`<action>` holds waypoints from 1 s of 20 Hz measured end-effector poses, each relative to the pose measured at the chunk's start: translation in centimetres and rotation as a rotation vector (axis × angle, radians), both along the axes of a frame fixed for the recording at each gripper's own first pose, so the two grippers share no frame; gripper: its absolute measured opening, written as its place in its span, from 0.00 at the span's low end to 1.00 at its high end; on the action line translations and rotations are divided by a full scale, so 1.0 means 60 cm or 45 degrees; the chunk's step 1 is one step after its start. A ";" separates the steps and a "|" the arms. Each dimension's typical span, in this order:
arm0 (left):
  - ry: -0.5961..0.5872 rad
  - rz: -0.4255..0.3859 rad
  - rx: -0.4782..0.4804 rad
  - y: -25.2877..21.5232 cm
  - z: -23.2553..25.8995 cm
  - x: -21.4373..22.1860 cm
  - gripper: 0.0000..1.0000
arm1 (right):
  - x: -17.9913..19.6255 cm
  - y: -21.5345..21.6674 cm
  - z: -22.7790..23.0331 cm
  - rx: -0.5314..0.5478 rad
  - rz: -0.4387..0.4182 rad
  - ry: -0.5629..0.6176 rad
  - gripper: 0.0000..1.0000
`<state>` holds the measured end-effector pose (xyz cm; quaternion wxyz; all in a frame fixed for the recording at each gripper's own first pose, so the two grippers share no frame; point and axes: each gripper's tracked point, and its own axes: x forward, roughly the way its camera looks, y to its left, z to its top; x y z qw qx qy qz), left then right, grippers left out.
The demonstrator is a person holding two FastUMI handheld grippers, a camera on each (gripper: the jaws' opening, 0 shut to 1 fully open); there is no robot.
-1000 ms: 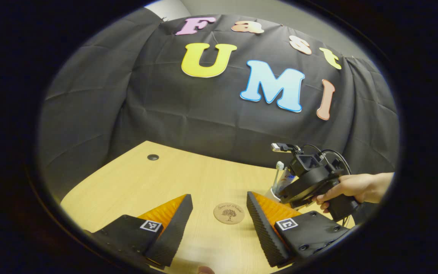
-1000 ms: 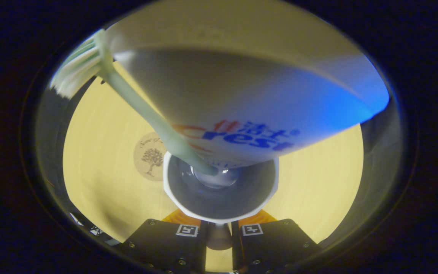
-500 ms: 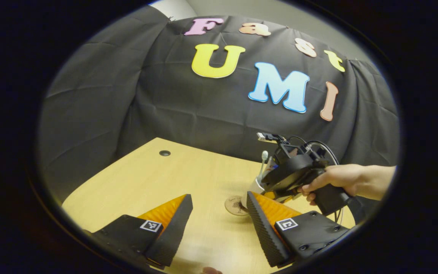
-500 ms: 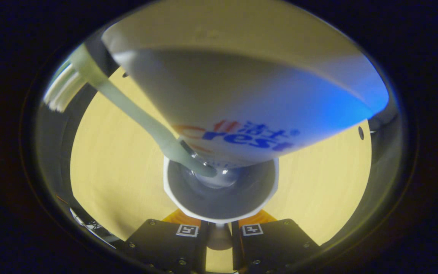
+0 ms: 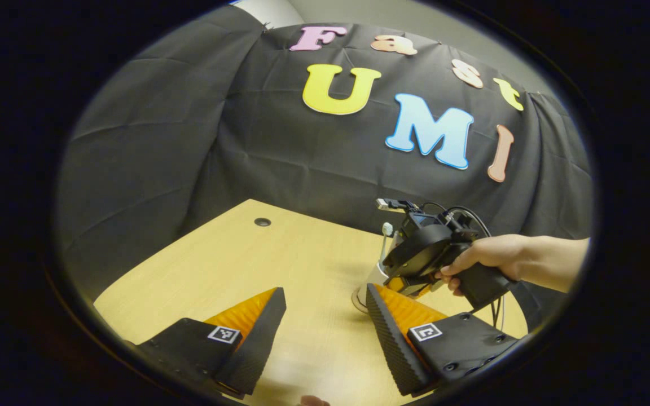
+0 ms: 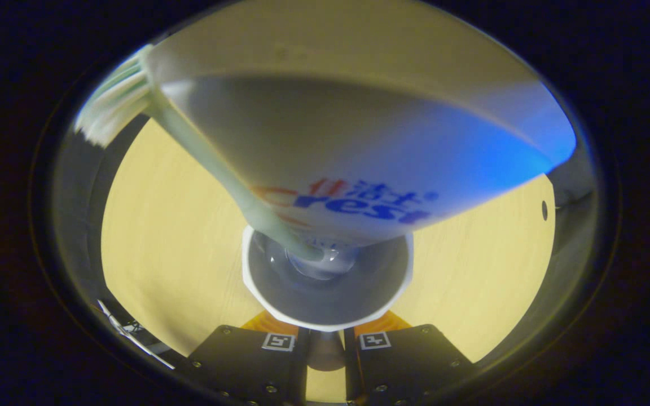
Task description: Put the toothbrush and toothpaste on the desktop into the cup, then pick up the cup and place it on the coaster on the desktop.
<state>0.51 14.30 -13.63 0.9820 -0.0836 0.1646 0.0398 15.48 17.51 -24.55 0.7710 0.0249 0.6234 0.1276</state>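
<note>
Between the right gripper's (image 6: 325, 331) fingers sits the white cup (image 6: 257, 290). The fingers close on its outer wall from either side, just under the rim, so the tongs are pinching the cup. In the right gripper view the camera looks straight down into it. The toothpaste (image 6: 359, 141) stands cap-down in the cup, its long axis running up toward the lens and its flat crimped end nearest the camera. It carries blue and red printed writing across a white-to-blue body. The toothbrush (image 6: 212, 160) leans on the tube's left side, handle end down in the cup and bristle head up and out to the upper left.

In the left gripper view, the left gripper (image 5: 325, 299) has its fingers spread wide with nothing between them, low over the wooden desktop (image 5: 235, 265). Just beyond its right finger a hand (image 5: 483, 259) grips the right gripper (image 5: 409, 285). The cup (image 5: 376, 276) stands upright there, over the coaster (image 5: 356, 299), whose edge shows under it. Whether the two touch cannot be told. The toothbrush (image 5: 385, 239) rises from the cup.
</note>
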 end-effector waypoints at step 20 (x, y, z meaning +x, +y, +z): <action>-0.029 -0.096 0.075 -0.090 0.019 0.053 0.93 | -0.036 -0.090 0.185 0.178 -0.099 -0.415 0.69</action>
